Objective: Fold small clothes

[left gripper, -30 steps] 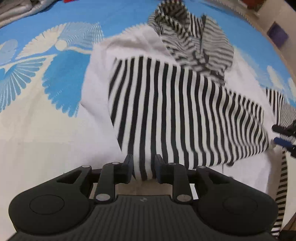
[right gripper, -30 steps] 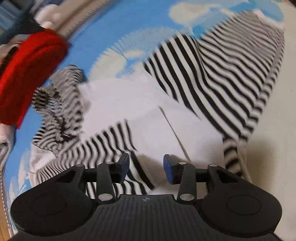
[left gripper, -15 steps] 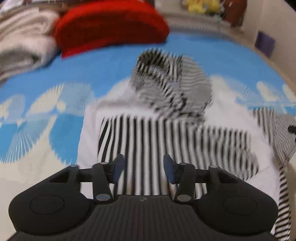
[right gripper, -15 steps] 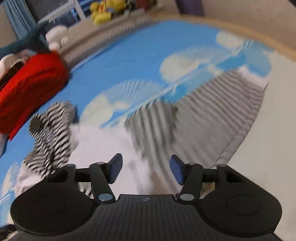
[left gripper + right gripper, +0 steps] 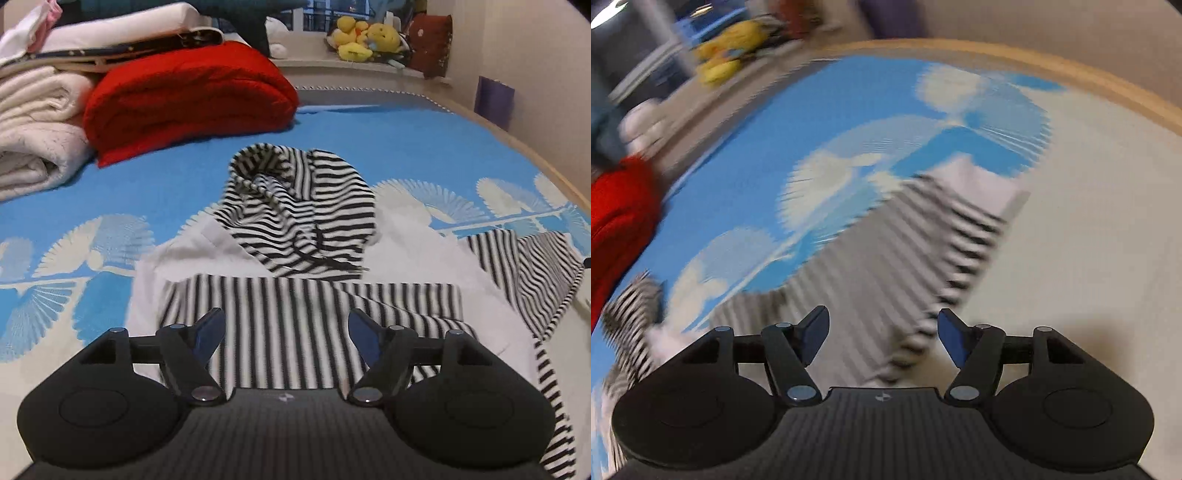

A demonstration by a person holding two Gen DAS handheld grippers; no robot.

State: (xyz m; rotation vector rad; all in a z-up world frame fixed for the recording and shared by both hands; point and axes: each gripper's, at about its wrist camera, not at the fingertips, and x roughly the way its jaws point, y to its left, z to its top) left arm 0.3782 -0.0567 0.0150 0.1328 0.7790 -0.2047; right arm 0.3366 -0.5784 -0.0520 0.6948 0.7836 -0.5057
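Here, the left wrist view looks across a bed (image 5: 369, 140) covered in a blue sheet with white fan shapes. A small black-and-white striped hooded top (image 5: 295, 295) lies spread in the middle of the frame. Its hood (image 5: 295, 206) sits crumpled above the centre, with a dark drawstring trailing across it. One striped sleeve (image 5: 314, 317) is folded flat across the white body of the garment, running from left to right just above the claw. The other sleeve (image 5: 524, 273) lies out toward the right edge of the frame.

The left claw (image 5: 286, 336) fills the bottom of this view. Its jaws are wide and opening, and nothing is gripped between them; the folded sleeve shows through the gap, lying on the garment.

At upper left sit a folded red blanket (image 5: 184, 96) and a stack of white towels (image 5: 37, 125). Yellow plush toys (image 5: 365, 38) rest on a ledge at the top, right of centre.

The right wrist view is heavily blurred. The right claw (image 5: 882, 334) is at the bottom of the frame, its jaws apart and opening, with nothing held. The outstretched striped sleeve (image 5: 886, 258) runs from behind the gap up toward the centre right, lying on the bed (image 5: 757, 166). The red blanket (image 5: 617, 221) shows at the left edge.
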